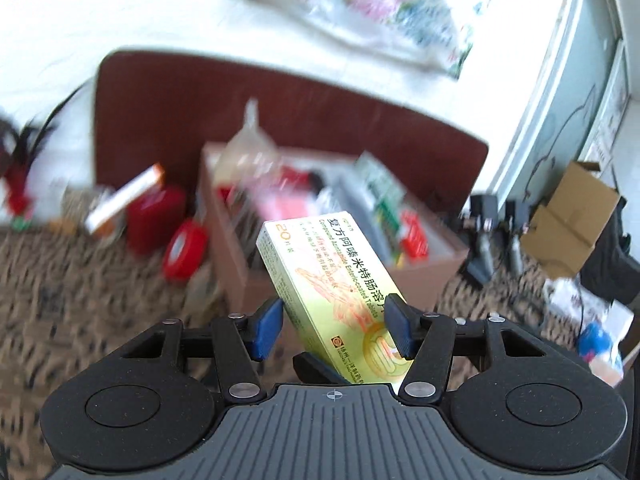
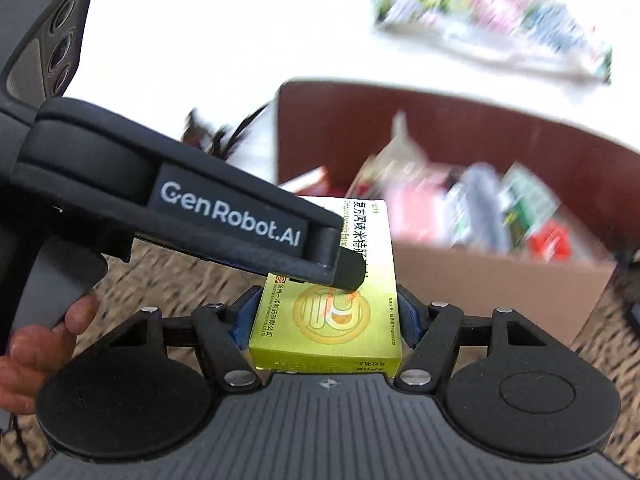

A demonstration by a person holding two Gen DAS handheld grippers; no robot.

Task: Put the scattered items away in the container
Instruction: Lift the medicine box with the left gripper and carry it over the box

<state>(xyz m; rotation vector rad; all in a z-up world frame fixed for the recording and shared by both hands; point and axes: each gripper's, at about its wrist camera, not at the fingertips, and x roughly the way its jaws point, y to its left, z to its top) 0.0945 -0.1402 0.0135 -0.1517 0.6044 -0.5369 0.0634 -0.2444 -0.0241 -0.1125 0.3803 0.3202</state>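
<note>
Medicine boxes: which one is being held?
The yellow-green tablet box, held by left gripper and right gripper; the orange-white box lies beside the cardboard carton.

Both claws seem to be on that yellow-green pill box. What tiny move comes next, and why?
Probably the left gripper lets go: the right gripper already clamps the yellow-green cardboard medicine box by its sides, and the brown cardboard container lies just ahead.
</note>
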